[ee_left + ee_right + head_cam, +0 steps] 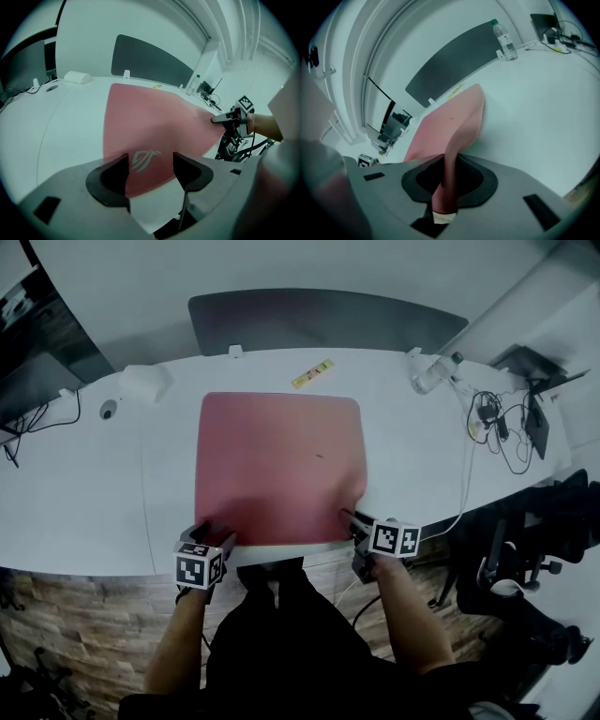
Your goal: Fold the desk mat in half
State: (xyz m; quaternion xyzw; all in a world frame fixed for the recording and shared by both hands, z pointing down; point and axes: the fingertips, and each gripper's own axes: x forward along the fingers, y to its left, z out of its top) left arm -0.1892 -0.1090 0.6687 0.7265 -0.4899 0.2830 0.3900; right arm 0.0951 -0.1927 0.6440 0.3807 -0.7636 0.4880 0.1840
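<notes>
Here the right gripper (pixel 350 517) pinches the red desk mat's (pixel 279 465) near-right corner by the tabletop's (pixel 112 512) front edge; the left gripper (pixel 212 534), jaws apart around the near-left corner, should clamp before both lift evenly.

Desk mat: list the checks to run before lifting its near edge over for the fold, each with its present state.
1. Right gripper shut on the desk mat at its near right corner: ok.
2. Left gripper shut on the near left corner: not ok; its jaws stand apart, and the corner lies in the gap unpinched.
3. Far edge flat on the table: ok.
4. Yellow strip apart from the far edge: ok.
5. Nothing stuck under the mat: cannot tell.
</notes>
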